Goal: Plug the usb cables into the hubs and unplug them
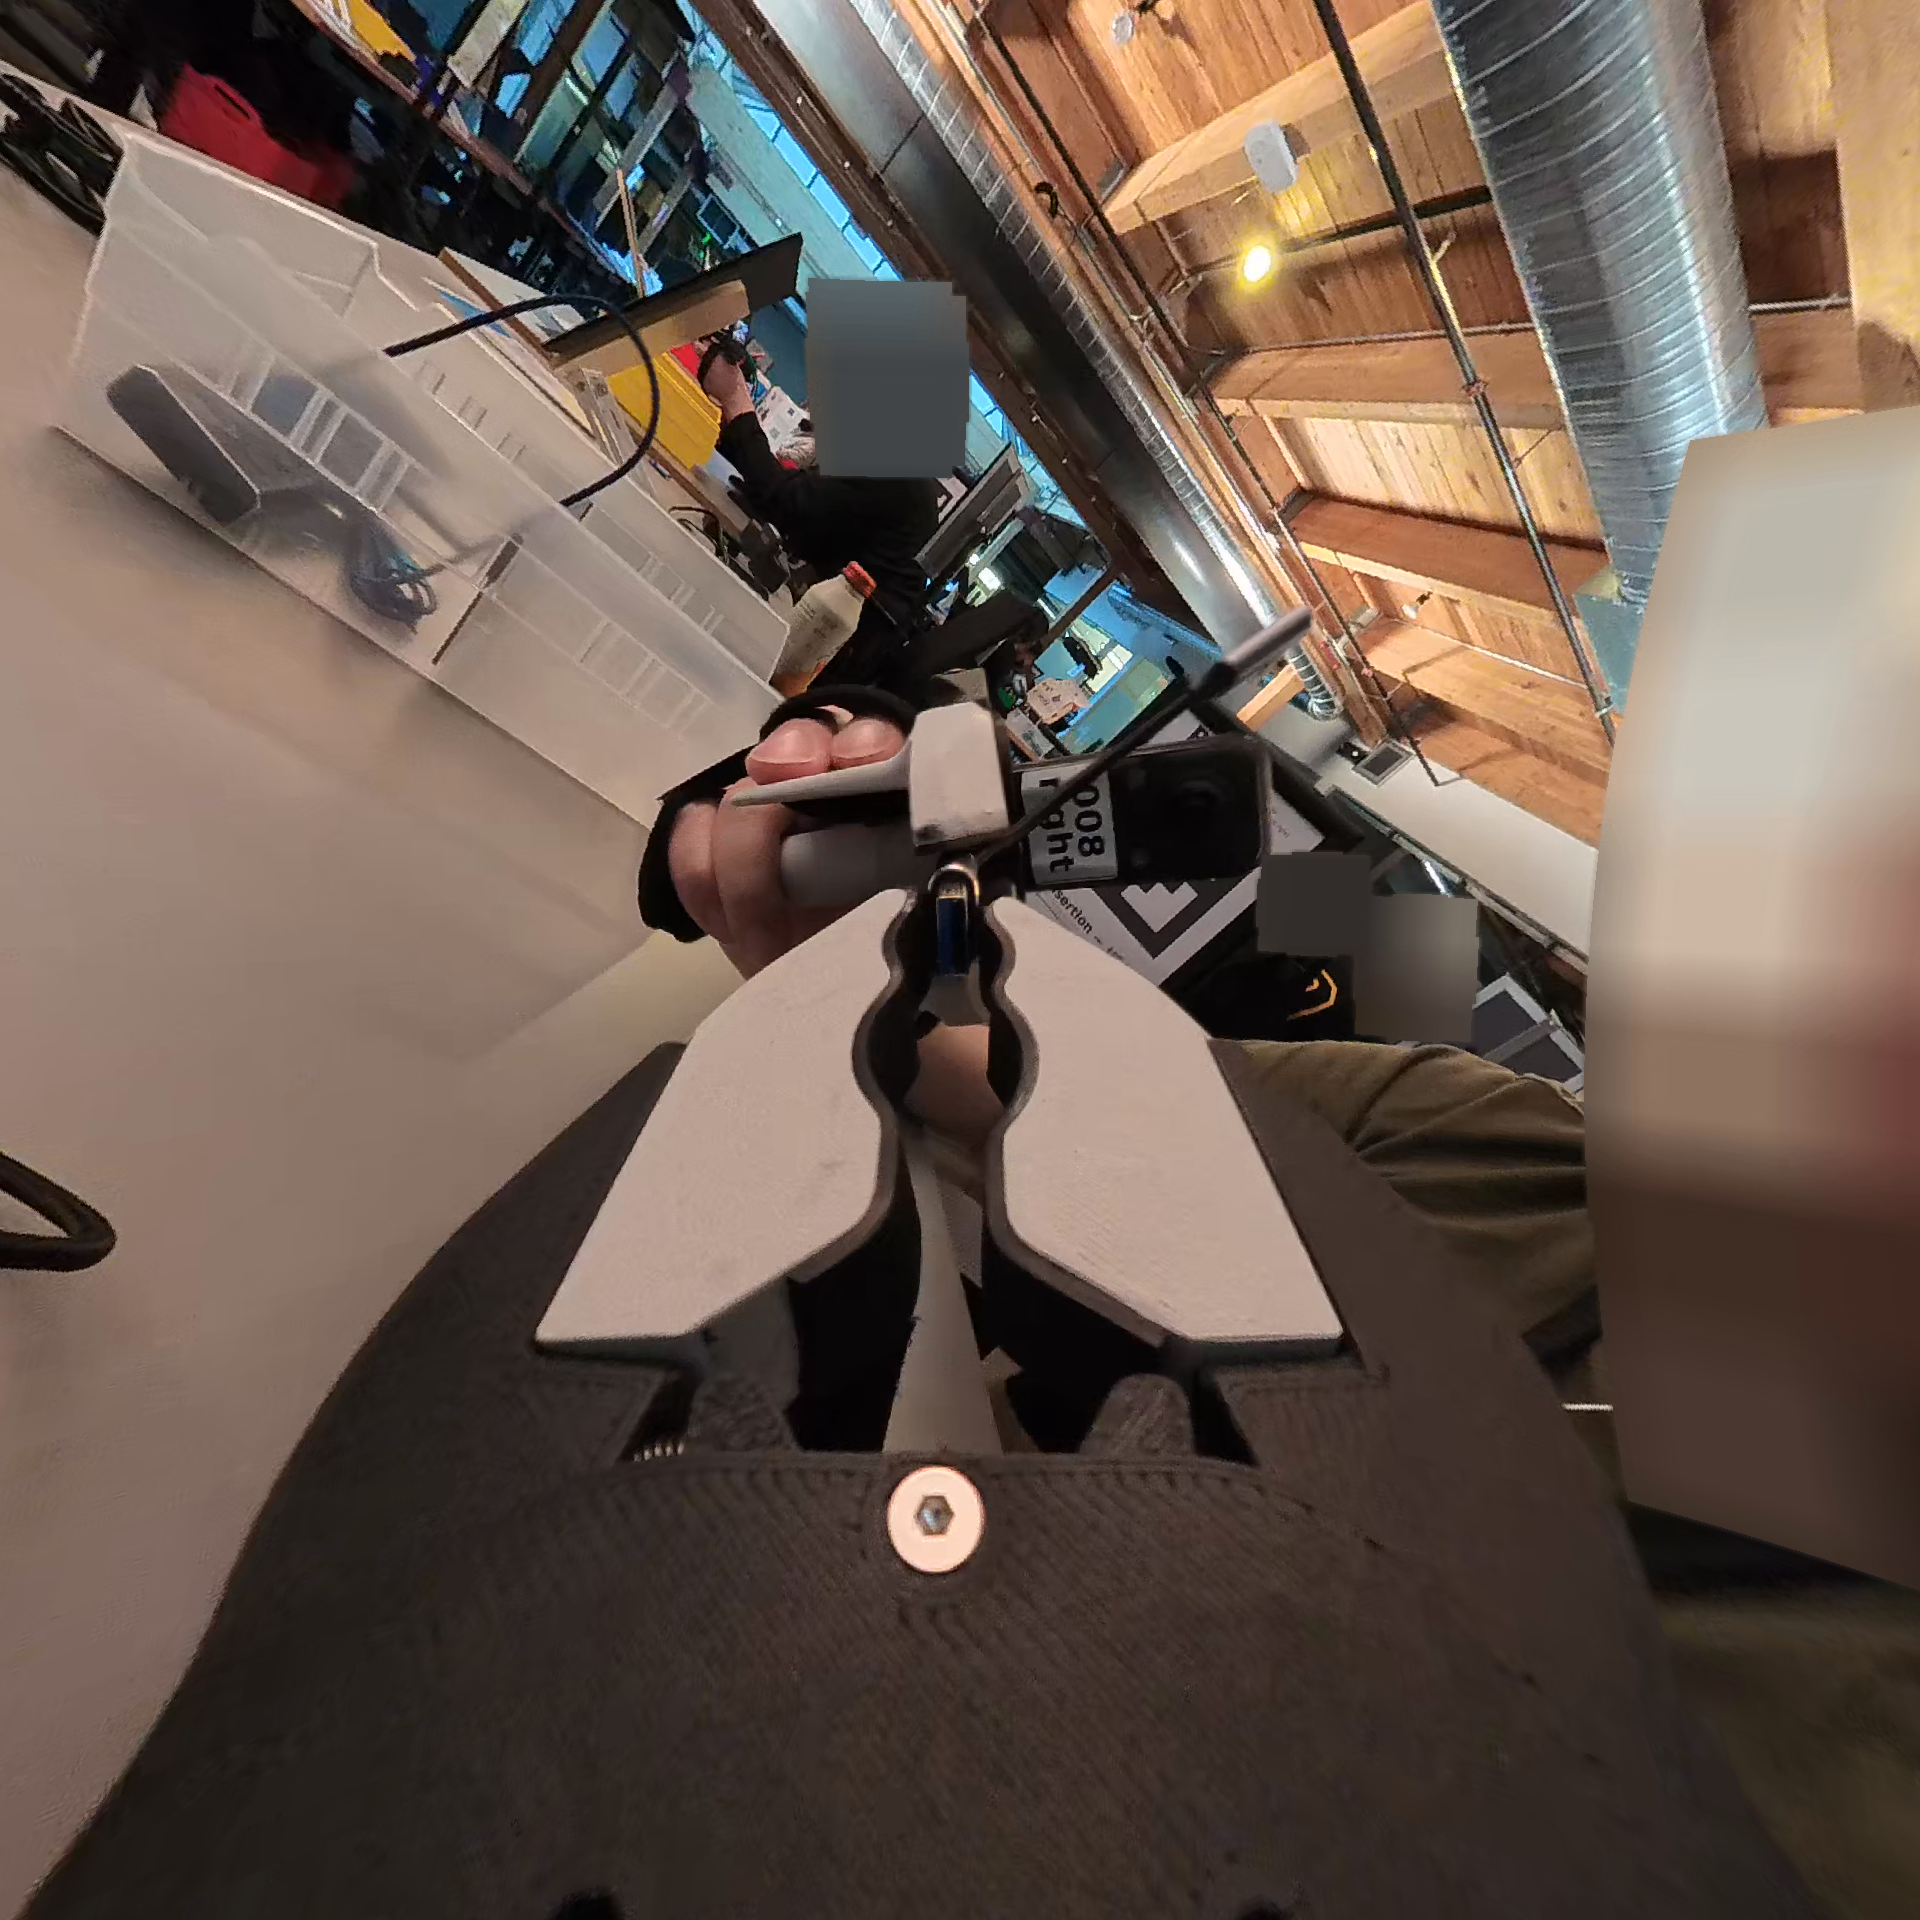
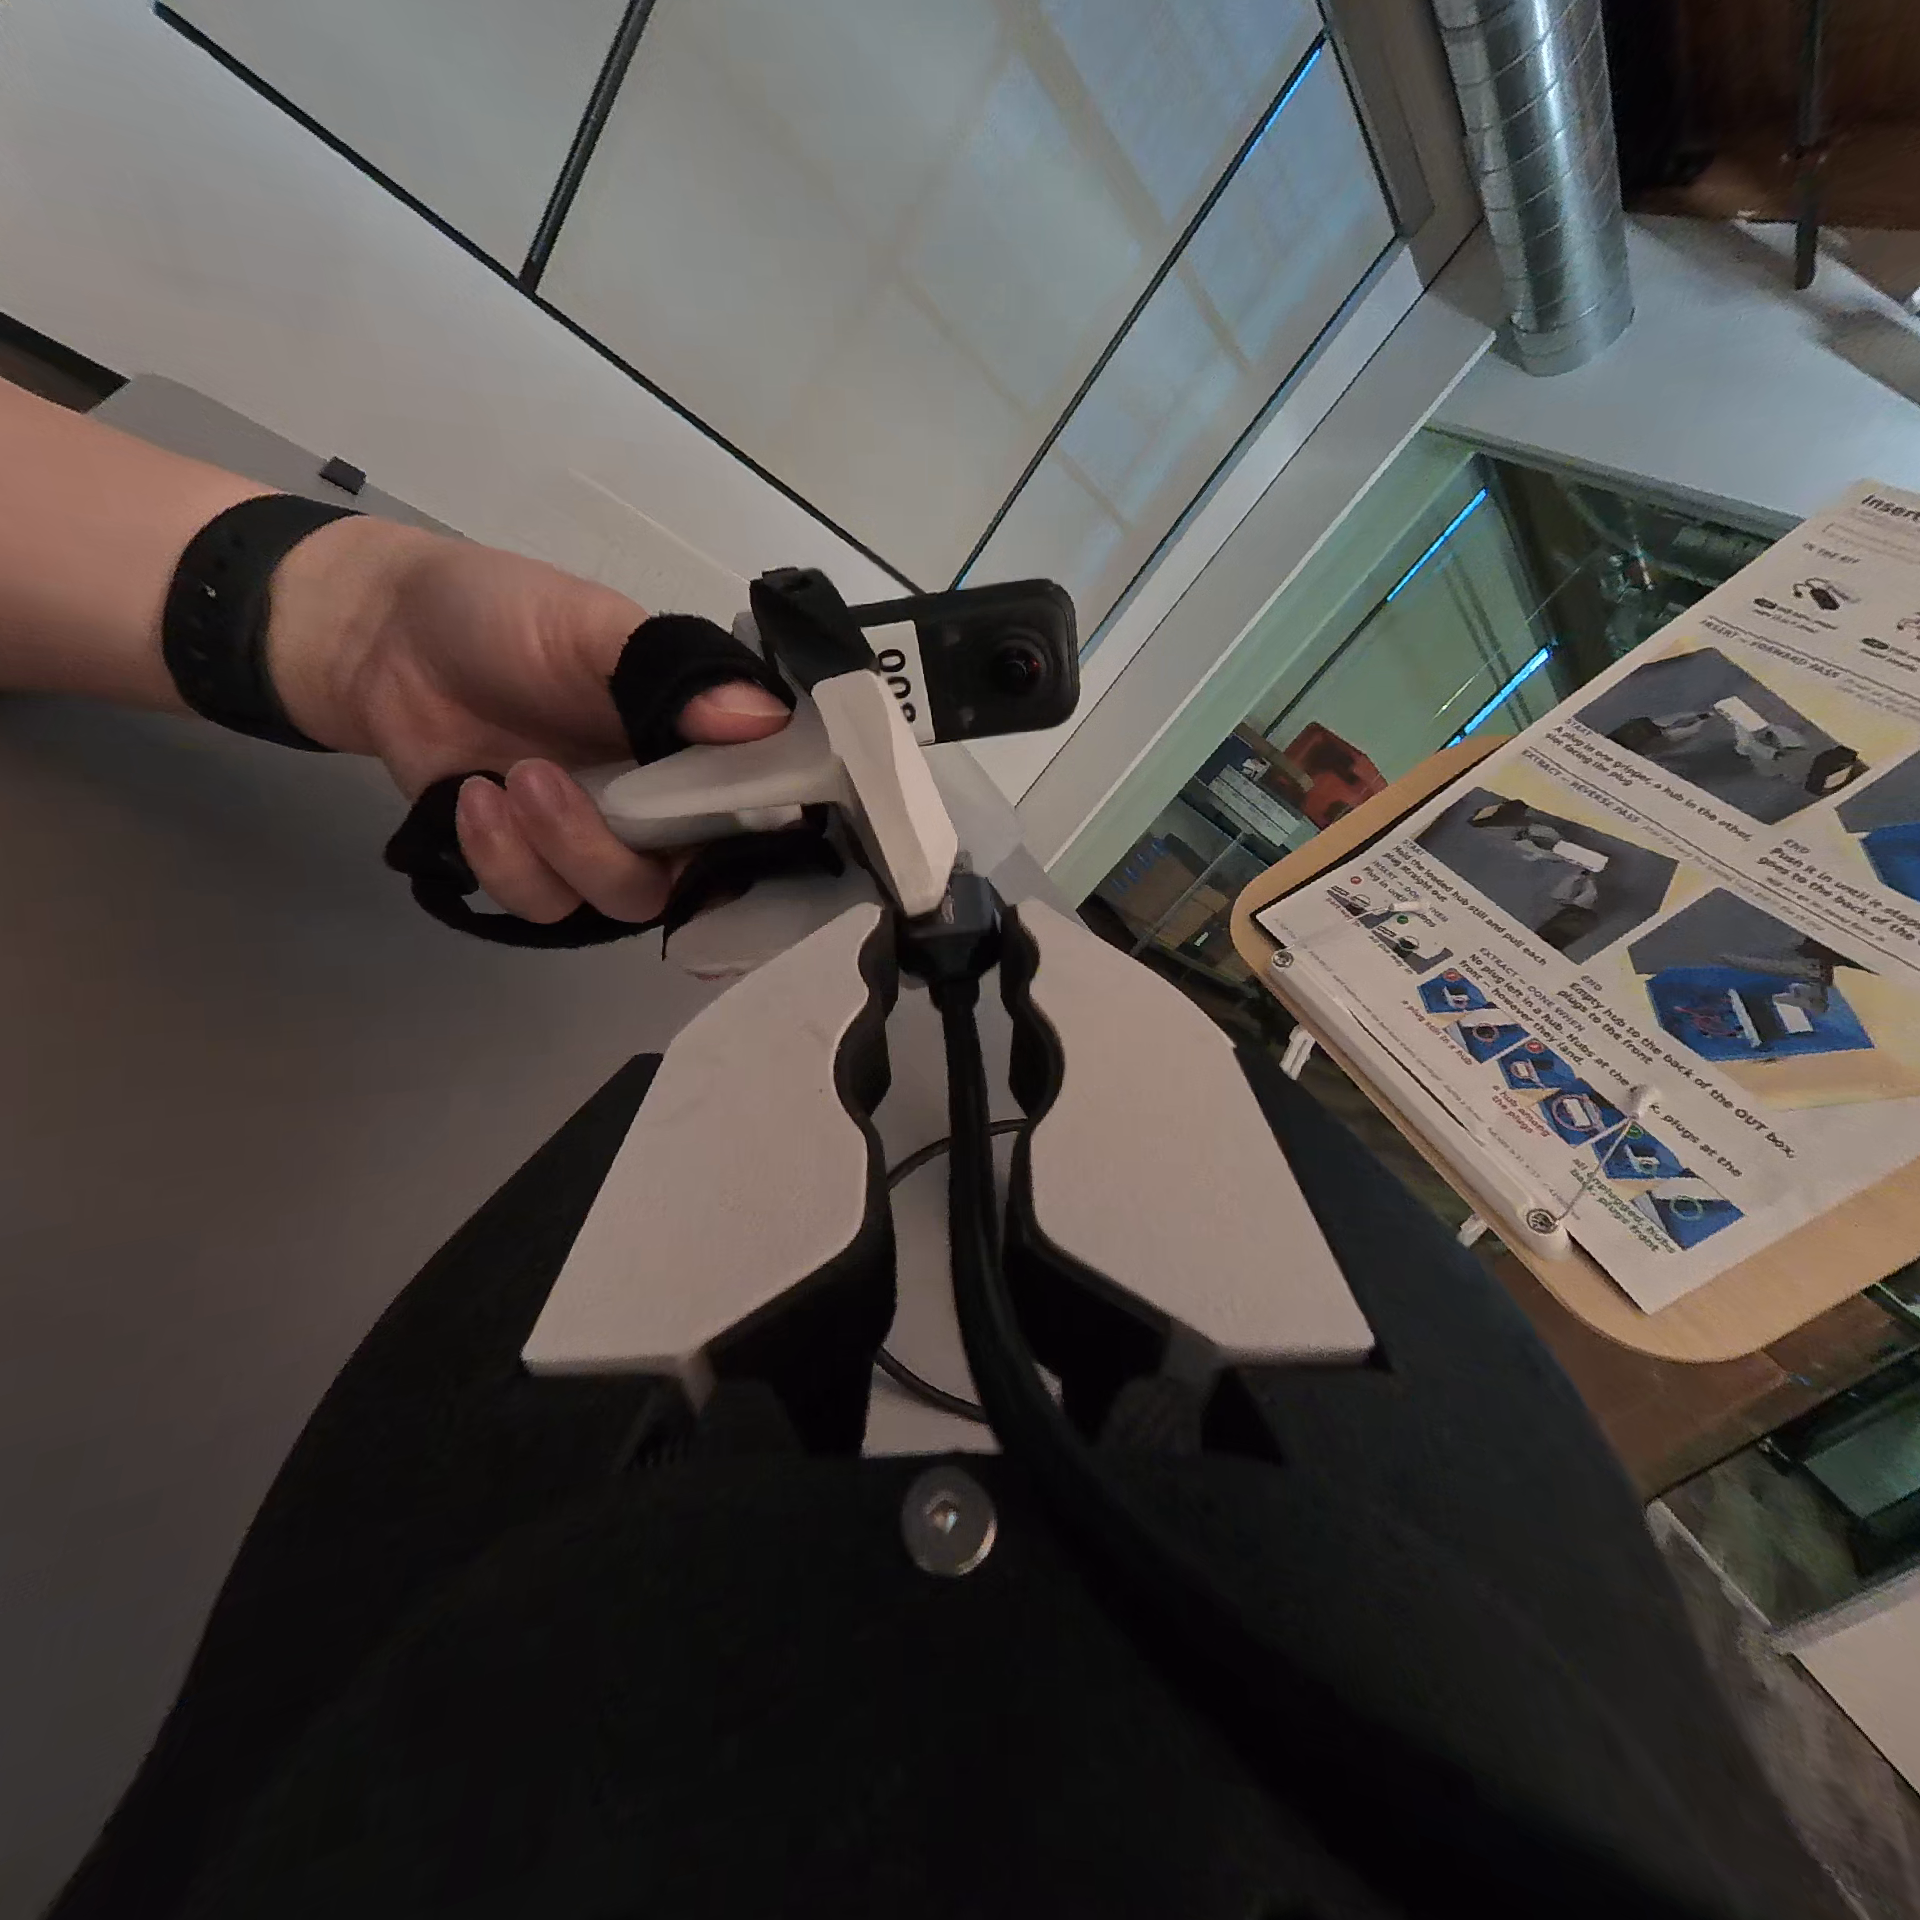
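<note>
Grey, flat fingers of the left gripper [image 1: 951, 935] are nearly closed, pinching a small silver hub with a blue USB port [image 1: 951, 940] between their tips. The hub is held up in the air, well above the white bench [image 1: 260, 935].

Directly facing it is the right gripper [image 2: 951, 935], its jaws likewise closed to a narrow gap around the black moulded plug [image 2: 956, 930] of a USB cable [image 2: 982, 1195]. The thick black cable runs back between the fingers toward the camera. The plug's tip touches the tips of the left gripper, right at the hub, but I cannot tell whether it is seated in the port.

A person's hand [image 2: 499, 727], wearing black finger straps and a black wristband [image 2: 234, 613], holds the left gripper by its grey handle. Seen from the left gripper, the other hand [image 1: 748, 842] grips the right one the same way.

On the bench to the left stands a clear plastic bin [image 1: 343, 447] holding a dark hub [image 1: 182, 442] and a coiled cable [image 1: 390, 592]. To the right, a wooden board [image 2: 1351, 1226] carries a printed instruction sheet [image 2: 1621, 914] with photos. Wooden ceiling beams and a silver duct [image 1: 1590, 260] are overhead.
</note>
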Available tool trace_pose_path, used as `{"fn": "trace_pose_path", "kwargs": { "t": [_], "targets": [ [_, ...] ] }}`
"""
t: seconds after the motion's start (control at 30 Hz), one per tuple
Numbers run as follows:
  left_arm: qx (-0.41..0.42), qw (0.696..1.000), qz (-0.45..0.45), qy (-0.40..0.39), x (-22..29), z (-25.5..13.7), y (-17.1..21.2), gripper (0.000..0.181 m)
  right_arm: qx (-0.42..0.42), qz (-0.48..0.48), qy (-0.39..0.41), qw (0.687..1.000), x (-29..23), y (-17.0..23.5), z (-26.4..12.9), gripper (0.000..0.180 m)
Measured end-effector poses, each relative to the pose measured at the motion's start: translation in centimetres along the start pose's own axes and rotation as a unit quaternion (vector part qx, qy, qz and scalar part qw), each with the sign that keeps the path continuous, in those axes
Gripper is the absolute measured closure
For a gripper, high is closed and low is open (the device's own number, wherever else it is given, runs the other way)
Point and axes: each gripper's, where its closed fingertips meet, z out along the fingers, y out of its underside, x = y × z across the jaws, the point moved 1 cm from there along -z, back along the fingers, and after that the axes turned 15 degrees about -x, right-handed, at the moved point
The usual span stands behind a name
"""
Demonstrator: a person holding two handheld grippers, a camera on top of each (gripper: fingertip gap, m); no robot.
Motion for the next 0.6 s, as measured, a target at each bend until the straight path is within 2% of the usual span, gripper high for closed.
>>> {"fn": "trace_pose_path", "kwargs": {
  "t": [0.43, 0.53, 0.6],
  "targets": [
    [-0.008, 1.0, -0.012, 0.015, -0.1, 0.4, 0.4, 0.174, -0.026, -0.02, -0.016, 0.999, -0.3, 0.4, -0.1, 0.161],
    [-0.006, 0.999, 0.026, -0.02, -0.3, -0.2, 0.0, 0.173, -0.03, -0.025, -0.008, 0.999, -0.2, 0.4, -0.3, 0.162],
    [0.028, 0.994, 0.062, -0.085, -1.2, -2.2, -1.2, 0.167, -0.032, -0.016, -0.007, 0.999, 0.1, 0.5, -0.4, 0.161]
  ]
}}
